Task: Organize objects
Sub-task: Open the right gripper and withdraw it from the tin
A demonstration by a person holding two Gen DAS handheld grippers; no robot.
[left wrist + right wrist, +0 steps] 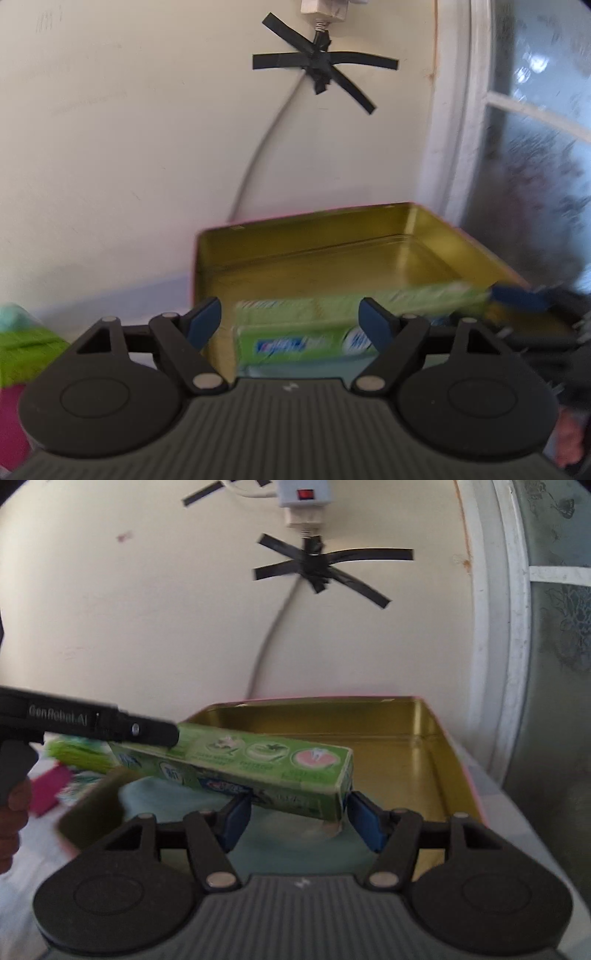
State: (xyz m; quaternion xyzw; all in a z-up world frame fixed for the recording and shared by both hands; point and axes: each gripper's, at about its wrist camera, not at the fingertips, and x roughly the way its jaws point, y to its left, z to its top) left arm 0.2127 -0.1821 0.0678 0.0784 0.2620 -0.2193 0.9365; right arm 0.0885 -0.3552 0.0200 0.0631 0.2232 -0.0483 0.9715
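Item: green toothpaste box [258, 771], held level over the near edge of the gold tin [417, 746], one end in each of your grippers. Your left gripper [290, 325] pinches the box's left end, reaching level from that side. Your right gripper [295, 814] pinches its right end, fingers pointing forward at the tin.

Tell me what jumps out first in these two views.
A long green toothpaste box is carried between both grippers, the right gripper at its near end, the left gripper around it. Behind it sits an open gold tin, with black tape crossed on the wall above.
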